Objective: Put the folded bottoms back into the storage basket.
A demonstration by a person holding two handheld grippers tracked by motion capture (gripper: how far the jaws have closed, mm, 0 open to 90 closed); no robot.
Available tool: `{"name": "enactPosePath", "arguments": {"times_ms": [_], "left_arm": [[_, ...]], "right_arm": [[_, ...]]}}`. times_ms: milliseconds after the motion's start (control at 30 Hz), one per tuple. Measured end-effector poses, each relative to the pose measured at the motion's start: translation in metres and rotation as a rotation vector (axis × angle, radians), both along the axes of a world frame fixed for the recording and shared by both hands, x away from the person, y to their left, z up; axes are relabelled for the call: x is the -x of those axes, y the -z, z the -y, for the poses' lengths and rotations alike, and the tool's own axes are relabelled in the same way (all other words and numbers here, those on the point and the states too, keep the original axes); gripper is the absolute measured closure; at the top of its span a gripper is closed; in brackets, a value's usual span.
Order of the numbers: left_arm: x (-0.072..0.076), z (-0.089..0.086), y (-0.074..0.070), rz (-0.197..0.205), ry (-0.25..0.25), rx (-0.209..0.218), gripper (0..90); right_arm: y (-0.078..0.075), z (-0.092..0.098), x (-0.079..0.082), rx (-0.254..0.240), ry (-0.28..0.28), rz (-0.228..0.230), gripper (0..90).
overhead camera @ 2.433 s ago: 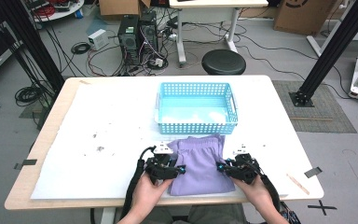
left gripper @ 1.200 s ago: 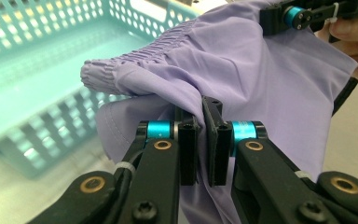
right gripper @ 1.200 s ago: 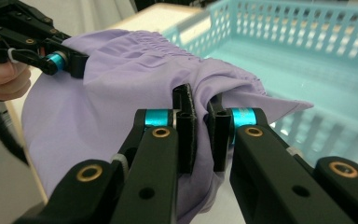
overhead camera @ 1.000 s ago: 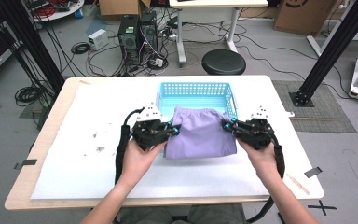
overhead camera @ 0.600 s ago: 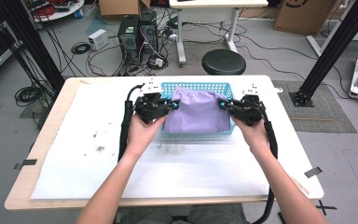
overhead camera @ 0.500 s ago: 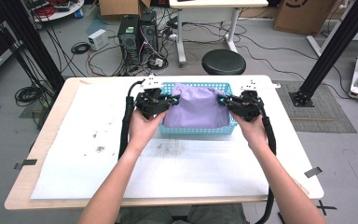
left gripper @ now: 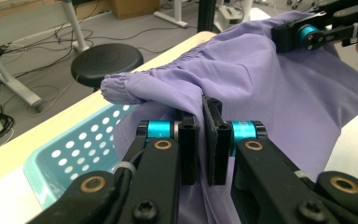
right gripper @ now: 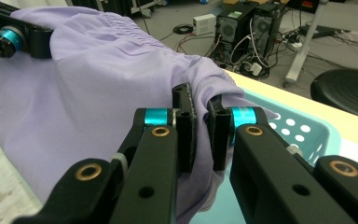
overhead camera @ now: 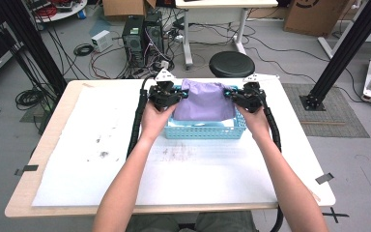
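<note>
Stretching between the two grippers, a purple cloth is hanging over a blue basket at the far side of the table. The left gripper is pinching the cloth's left edge and the right gripper is pinching its right edge, each held in a hand reaching forward from the near side. In the left gripper view, the jaws are clenching a fold of cloth between their pads, with the gathered hem bunching just above and to the left of the jaw tips and the rest of the fabric draping down past them on the right; the basket's perforated wall is sitting below and left of the jaws, and the other gripper is gripping the cloth well beyond them. In the right gripper view, the jaws are likewise grasping a fold of the cloth, fabric spreading away to their left and sagging beneath them, while the basket is lying just right of and under the jaws. A black stool is standing on the floor beyond the table.
</note>
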State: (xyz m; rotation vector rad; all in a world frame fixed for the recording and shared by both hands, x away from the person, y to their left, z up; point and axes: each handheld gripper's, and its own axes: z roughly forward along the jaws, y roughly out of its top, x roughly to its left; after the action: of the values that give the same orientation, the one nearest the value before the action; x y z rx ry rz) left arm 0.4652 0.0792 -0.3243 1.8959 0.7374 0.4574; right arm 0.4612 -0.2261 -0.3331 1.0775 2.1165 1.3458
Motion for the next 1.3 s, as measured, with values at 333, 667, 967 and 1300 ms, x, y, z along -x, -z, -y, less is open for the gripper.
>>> {"name": "enactPosePath", "arguments": {"times_ms": [333, 667, 967, 1300], "left_arm": [[-0.017, -0.003, 0.026, -0.037, -0.103, -0.004, 54.9], [0.012, -0.049, 0.028, 0.025, -0.130, 0.029, 40.7], [0.068, -0.078, 0.037, 0.075, -0.102, 0.025, 37.7], [0.126, -0.098, 0.057, 0.112, -0.096, 0.041, 31.3]], "right_arm": [[0.018, -0.004, -0.017, 0.064, 0.080, -0.018, 57.8], [0.015, 0.026, 0.006, 0.022, 0.110, 0.023, 42.2], [0.026, 0.048, 0.056, 0.001, 0.069, 0.067, 39.6], [0.047, 0.067, 0.103, -0.034, 0.049, 0.079, 35.7]]}}
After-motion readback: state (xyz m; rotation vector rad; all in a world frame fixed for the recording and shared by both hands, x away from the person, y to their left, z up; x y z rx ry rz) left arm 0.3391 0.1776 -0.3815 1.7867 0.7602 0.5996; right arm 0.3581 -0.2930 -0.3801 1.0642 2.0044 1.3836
